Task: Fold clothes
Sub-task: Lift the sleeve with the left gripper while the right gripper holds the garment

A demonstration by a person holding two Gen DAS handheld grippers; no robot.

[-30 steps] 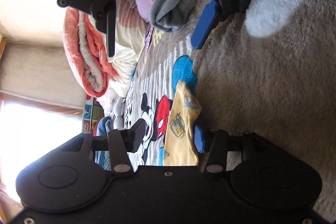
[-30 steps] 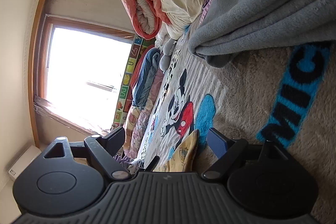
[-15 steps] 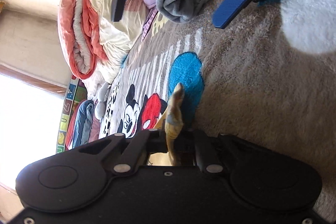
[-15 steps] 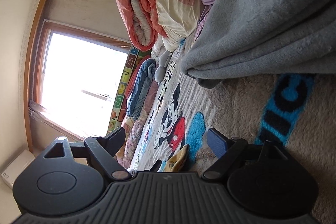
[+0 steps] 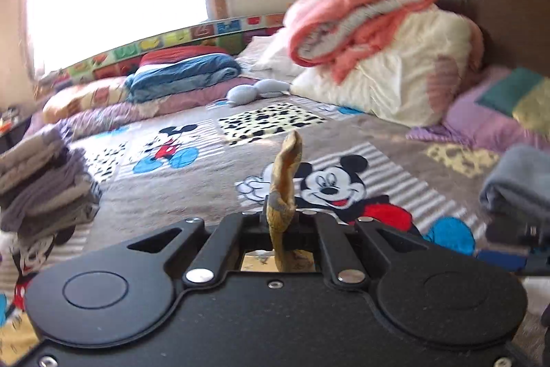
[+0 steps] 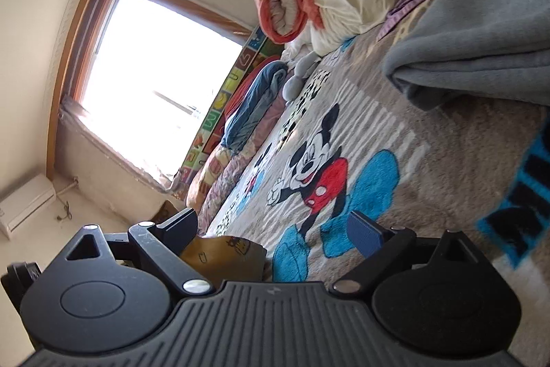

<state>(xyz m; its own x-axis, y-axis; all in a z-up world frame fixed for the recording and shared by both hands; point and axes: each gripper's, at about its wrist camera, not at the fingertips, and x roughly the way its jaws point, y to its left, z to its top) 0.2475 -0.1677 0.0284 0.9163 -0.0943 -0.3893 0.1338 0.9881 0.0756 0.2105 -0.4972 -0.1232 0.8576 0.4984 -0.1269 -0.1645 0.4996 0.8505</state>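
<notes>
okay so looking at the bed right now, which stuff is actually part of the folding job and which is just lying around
Part of the job:
- yellow garment, pinched in the shut left claw
- right claw, open, holding nothing
- gray folded pile, probably finished pieces

Just lying about:
- pink blanket on the cream pillow
- blue blanket
- gray fleece
- Mickey bedspread

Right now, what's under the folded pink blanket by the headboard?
The pink blanket lies on a cream duvet, which rests on the Mickey bedspread. Whatever the duvet covers is hidden.
</notes>
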